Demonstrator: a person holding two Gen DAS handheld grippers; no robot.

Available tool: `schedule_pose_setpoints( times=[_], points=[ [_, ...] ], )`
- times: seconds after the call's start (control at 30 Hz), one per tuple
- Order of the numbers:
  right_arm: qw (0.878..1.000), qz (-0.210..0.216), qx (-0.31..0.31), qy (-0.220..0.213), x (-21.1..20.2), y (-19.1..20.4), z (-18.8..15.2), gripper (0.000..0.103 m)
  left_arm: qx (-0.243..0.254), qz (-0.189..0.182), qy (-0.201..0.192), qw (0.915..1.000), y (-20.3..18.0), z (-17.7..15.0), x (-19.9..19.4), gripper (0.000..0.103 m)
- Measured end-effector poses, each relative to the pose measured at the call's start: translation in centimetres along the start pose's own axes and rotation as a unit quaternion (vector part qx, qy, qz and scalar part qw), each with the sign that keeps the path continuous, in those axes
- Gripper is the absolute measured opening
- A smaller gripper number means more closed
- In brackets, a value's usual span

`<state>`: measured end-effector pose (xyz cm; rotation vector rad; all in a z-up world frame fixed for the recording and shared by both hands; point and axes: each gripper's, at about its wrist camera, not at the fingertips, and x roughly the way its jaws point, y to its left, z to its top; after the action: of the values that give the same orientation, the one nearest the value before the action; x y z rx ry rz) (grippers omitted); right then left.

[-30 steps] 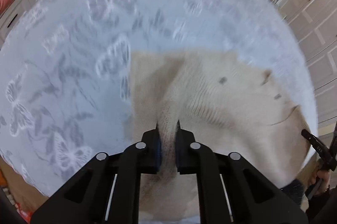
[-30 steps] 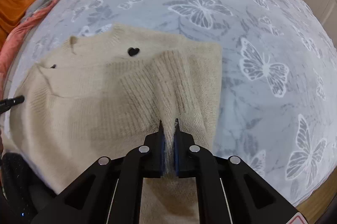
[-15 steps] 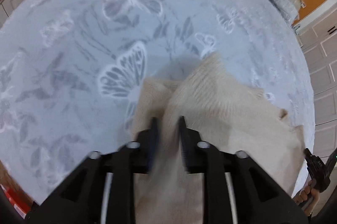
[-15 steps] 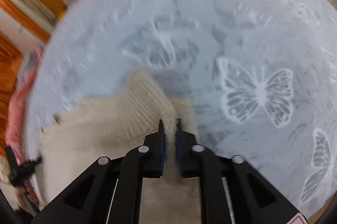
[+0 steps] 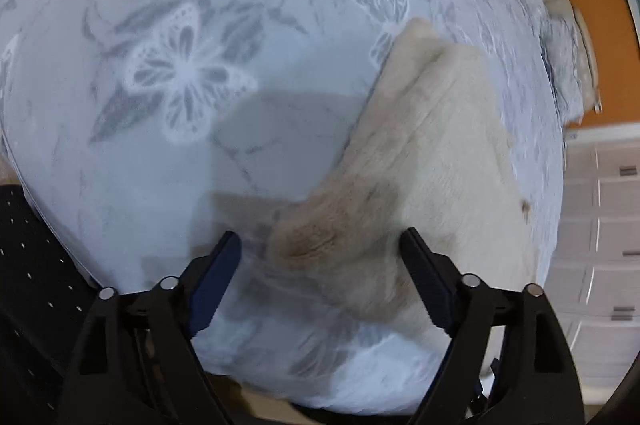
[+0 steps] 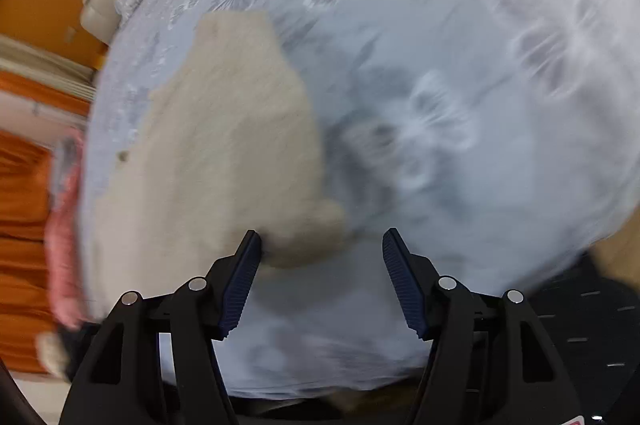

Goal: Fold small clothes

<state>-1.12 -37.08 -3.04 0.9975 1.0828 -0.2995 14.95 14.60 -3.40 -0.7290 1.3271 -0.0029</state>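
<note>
Left gripper [image 5: 320,247]: two matte black plastic arms, angular with triangular cut-outs, each carrying two round silver screw heads. The fingers [image 5: 212,281] are lined with dark blue ribbed pads. Right gripper [image 6: 322,245]: the same black build, silver screws and blue ribbed fingers [image 6: 402,285], with a red and white marking at its lower right edge.
</note>
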Motion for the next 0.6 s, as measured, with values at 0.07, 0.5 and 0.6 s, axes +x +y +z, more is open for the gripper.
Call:
schedule_pose_setpoints(
  times=[0.07,0.5,0.6],
  points=[
    [1.0,0.009,0.008,-0.002,0.9,1.2,0.8,0.07,0.011,-0.017,0.011,0.9997,-1.1,0.1,0.4,0.057],
    [0.987,-0.065,-0.147,-0.019,-8.7,4.7,-5.2,0.022,0.143,0.024,0.059,0.9877,1.9,-5.0,-9.8,0.009],
    [0.979,-0.107,-0.167,0.036,-7.1,1.9,-8.2,0.028,0.158,0.06,0.075,0.9827,3.5,-7.9,-8.5,0.011]
  ],
)
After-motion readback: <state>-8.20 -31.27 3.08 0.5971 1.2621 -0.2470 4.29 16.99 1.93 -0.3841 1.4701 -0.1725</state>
